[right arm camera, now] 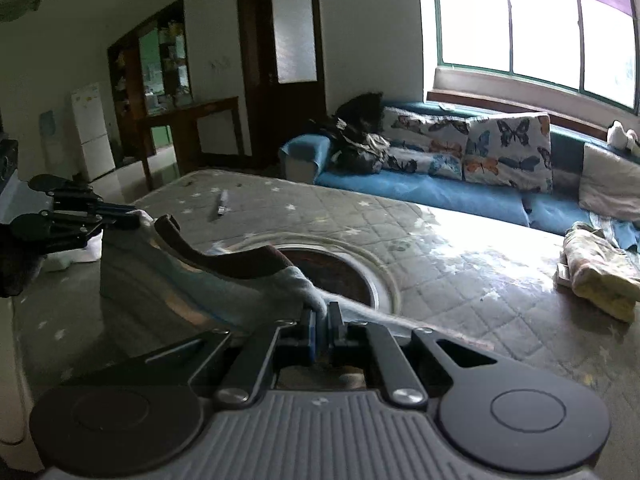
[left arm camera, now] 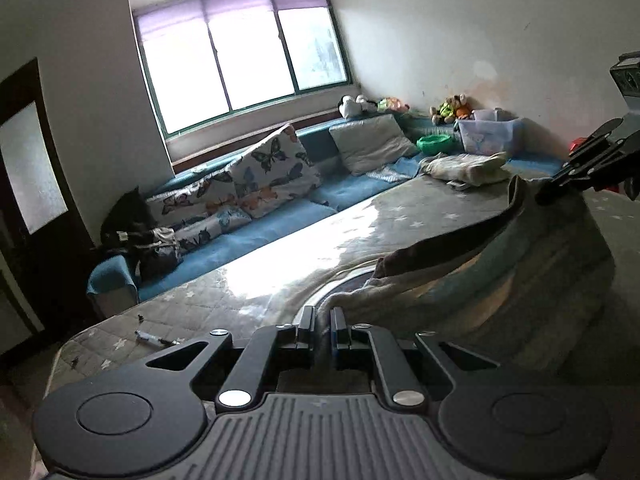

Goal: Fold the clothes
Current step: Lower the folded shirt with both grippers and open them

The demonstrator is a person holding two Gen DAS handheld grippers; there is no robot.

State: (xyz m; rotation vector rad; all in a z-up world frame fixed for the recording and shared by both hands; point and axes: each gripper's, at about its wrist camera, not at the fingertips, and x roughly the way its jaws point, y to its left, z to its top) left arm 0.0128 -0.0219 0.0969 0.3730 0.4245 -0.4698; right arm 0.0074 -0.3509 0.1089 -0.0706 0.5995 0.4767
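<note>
A pen-like object (left arm camera: pixel 156 340) lies on the quilted, star-patterned cover near the left end of the desk (left arm camera: pixel 224 296). Just right of it, the left claw (left arm camera: pixel 322 330) is clamped on one corner of a pale blue-grey garment (left arm camera: pixel 500 280) with a dark brown collar band (left arm camera: pixel 448 240). The cloth is lifted off the desk and stretched between both claws, sagging in the middle above a round metal-rimmed opening (right arm camera: pixel 372 276) set into the desk's centre. At the other corner, the right claw (right arm camera: pixel 322 320) is pinched tight on the fabric edge. Farther right, near the desk's far right edge, a folded yellowish-cream garment (right arm camera: pixel 596 272) rests on the cover. Behind the desk's far edge runs a blue sofa (right arm camera: pixel 420 192) with butterfly-print cushions (right arm camera: pixel 508 148) under the window.
</note>
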